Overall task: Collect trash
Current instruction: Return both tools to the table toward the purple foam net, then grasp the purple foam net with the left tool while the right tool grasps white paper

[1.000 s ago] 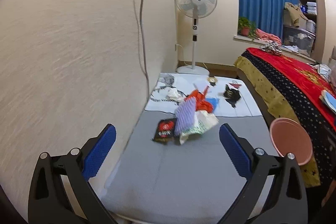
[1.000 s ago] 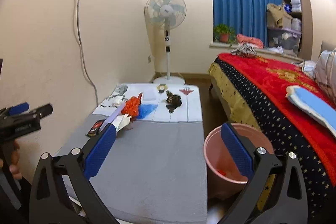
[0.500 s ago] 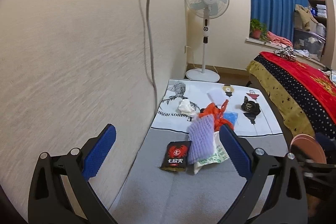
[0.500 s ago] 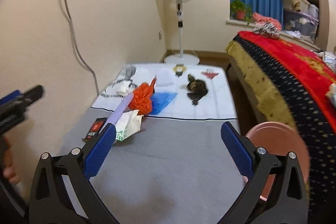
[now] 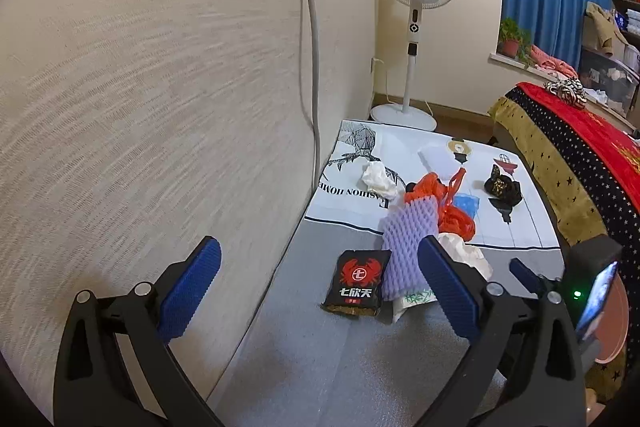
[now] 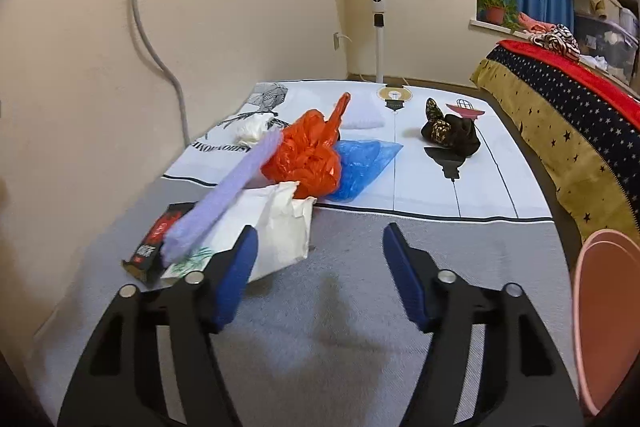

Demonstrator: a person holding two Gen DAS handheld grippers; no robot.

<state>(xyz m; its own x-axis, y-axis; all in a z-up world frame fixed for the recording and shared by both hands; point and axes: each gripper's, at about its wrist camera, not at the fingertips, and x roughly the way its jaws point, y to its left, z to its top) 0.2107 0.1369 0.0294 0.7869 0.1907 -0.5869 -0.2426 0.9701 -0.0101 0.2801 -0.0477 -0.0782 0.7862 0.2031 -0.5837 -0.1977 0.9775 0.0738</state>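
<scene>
While the trash lies heaped where the grey mat (image 6: 344,307) meets the white printed sheet (image 6: 424,187), nothing has been picked up: a purple foam net sleeve (image 6: 224,203) leans across a white paper bag (image 6: 280,227), with a black snack packet (image 5: 356,283) flat beside them, an orange plastic bag (image 6: 308,155) and a blue plastic bag (image 6: 364,163) just behind, and a crumpled tissue (image 5: 376,179) and a dark wrapper (image 6: 452,135) farther back. The right gripper (image 6: 320,251) hovers low over the mat, its jaws closing with nothing between them; its left pad sits just in front of the paper bag. The left gripper (image 5: 316,287) is spread wide and empty, close to the wall. Closing this early risks pinching air, or nudging the light bag and toppling the sleeve. Thin plastic could also slip from the pads. The pink bin (image 6: 600,315) is cut off at the frame edge, so its contents are hidden, and the dark wrapper is possibly foil, though it is hard to make out.
</scene>
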